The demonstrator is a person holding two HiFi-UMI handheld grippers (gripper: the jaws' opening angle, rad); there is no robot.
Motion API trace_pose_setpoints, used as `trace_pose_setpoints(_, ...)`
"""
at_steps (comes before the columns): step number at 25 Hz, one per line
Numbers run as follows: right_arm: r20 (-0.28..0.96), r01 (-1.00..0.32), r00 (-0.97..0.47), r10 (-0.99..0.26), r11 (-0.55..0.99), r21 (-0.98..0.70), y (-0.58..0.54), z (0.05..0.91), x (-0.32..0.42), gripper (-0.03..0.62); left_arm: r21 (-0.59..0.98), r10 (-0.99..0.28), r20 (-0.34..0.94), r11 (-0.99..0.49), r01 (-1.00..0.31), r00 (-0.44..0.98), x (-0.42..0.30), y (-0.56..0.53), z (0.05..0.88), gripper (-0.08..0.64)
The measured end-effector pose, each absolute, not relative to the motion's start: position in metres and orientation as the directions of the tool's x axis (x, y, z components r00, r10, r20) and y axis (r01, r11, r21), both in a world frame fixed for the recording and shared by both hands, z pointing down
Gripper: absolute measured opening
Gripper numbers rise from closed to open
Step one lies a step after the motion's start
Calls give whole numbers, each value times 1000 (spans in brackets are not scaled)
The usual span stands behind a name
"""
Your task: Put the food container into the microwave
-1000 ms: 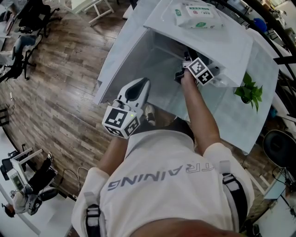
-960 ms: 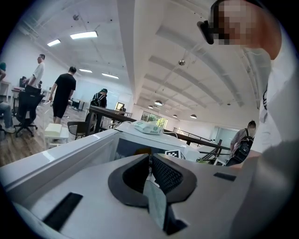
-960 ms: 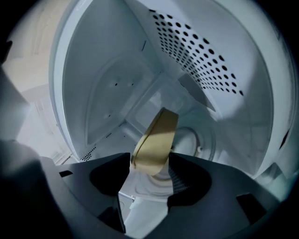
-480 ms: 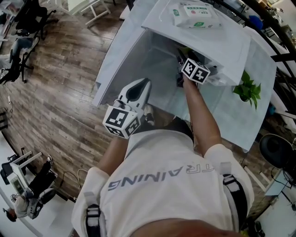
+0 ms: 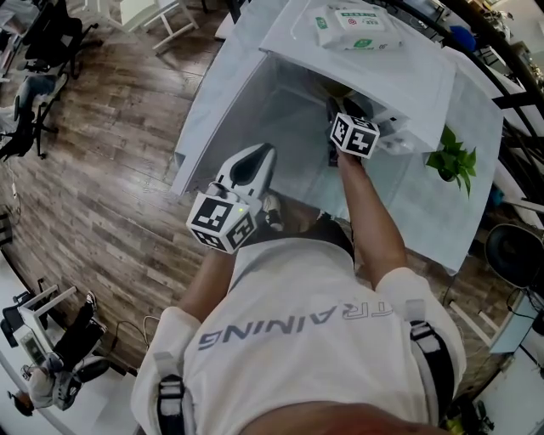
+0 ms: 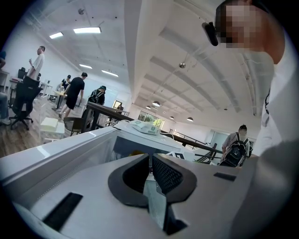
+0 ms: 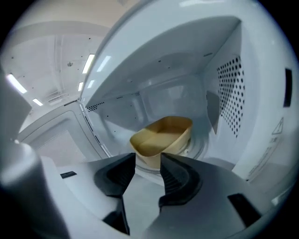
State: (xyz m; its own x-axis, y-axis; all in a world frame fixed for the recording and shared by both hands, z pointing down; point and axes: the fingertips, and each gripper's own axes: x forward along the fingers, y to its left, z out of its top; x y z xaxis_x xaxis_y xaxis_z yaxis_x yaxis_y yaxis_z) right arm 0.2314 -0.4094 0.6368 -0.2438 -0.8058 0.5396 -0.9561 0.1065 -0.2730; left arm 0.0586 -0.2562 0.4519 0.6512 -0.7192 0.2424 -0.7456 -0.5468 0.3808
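A tan, empty food container point(image 7: 163, 135) stands on the floor of the white microwave point(image 5: 365, 72), deep in its open cavity point(image 7: 224, 93). My right gripper point(image 7: 148, 161) is at the cavity's mouth, a little short of the container. Its jaws have just been closing; a gap still shows between them and the pads press on nothing. In the head view the right gripper point(image 5: 342, 119) reaches into the opening, tips hidden. My left gripper point(image 5: 257, 157) hangs near the person's body, shut and empty; the left gripper point(image 6: 150, 161) points towards the microwave.
A pack of wipes point(image 5: 353, 25) lies on the microwave's top. The open door point(image 5: 212, 106) swings out to the left. A small green plant point(image 5: 455, 166) stands on the white table point(image 5: 425, 212) at the right. Office chairs point(image 5: 42, 51) and people stand farther off.
The right gripper has rolled at the microwave's mouth and shifted slightly left and down in the picture. The left gripper has stayed in place.
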Motion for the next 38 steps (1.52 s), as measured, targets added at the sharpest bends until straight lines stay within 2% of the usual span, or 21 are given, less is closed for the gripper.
trace_pose_setpoints(5,493,-961,-237,-837,129,-243,-392,611,233,126,385,-705,219,-573,-724,675,60,-256,446,49)
trace_pose_setpoints(9,445,-958,-246,-861,146,-247,-367,584,230,46,384,-691,201,-596,-705,694,61,-253,440,49)
trace_pose_setpoints(12,405,-952,-259,-877,161,-259,-345,562,232,25,379,-672,179,-627,-681,719,67,-254,435,49)
trace_pose_setpoints(23,257,-938,-269,-928,192,-289,-272,478,231,23,331,-612,139,-713,-619,779,79,-252,416,49)
trace_pose_setpoints(32,119,-973,-197,-973,180,-145,-221,399,237,21,256,-565,99,-781,-570,819,92,-250,400,49)
trace_pose_setpoints(38,96,-980,-165,-982,152,-128,-209,387,242,21,268,-537,81,-799,-538,839,95,-246,393,49)
